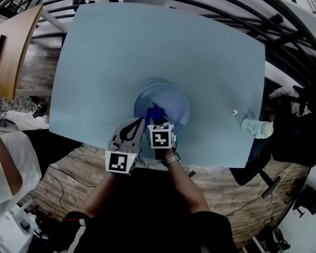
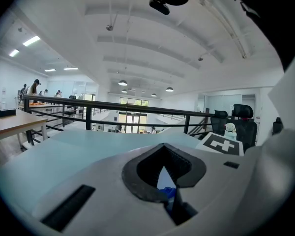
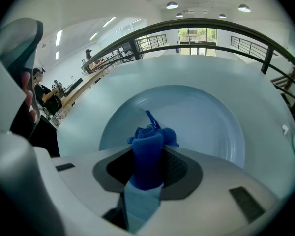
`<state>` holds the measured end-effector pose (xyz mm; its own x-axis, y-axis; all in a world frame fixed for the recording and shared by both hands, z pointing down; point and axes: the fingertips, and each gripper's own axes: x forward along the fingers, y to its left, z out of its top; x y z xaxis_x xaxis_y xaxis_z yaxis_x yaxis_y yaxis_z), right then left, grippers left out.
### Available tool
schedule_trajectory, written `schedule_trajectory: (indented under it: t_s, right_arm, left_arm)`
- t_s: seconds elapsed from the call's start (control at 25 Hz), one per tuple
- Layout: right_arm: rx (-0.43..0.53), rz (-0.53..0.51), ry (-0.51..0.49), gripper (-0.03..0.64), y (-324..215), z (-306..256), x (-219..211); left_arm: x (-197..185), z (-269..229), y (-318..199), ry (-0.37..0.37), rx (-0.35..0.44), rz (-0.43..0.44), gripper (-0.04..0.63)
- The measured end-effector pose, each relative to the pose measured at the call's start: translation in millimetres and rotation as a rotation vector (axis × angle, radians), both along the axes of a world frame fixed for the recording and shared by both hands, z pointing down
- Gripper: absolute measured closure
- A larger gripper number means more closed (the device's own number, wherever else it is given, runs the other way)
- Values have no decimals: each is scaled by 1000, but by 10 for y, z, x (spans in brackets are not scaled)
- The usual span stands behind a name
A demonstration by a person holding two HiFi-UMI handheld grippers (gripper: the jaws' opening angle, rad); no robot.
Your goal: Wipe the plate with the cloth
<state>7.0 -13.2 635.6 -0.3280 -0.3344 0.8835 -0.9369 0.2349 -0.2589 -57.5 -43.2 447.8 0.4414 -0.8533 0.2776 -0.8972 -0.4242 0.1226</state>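
Observation:
A round pale blue plate (image 1: 174,96) sits on the light blue table (image 1: 147,46) near its front edge. My right gripper (image 1: 157,119) is shut on a rolled dark blue cloth (image 1: 156,112), whose end rests on the near part of the plate. In the right gripper view the cloth (image 3: 148,146) sticks out past the right gripper (image 3: 146,178) over the plate (image 3: 206,127). My left gripper (image 1: 141,122) is at the plate's near-left rim. In the left gripper view the left gripper (image 2: 168,193) looks shut, with a pale sliver and a bit of blue between the jaws.
A small pale toy-like object (image 1: 256,127) stands at the table's right edge, with a tiny white thing (image 1: 235,112) beside it. A black railing curves behind the table. A wooden desk (image 1: 13,51) is at the far left. A person in white (image 1: 5,162) stands at the left.

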Motion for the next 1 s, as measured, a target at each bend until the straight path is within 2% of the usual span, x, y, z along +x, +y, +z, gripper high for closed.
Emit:
schedule_trajectory:
  t_s: [0.56,0.8,1.0]
  right_arm:
    - [-10,52,63,497,48,23,461]
    - [-31,65,99,497,61,12,572]
    - [-29,90,113,497,65,-2,633]
  left_arm:
    - [367,5,13,15,-3,82,595]
    - [360,-3,2,16,0,80,594]
    - [286,8,22,16,44,81,594]
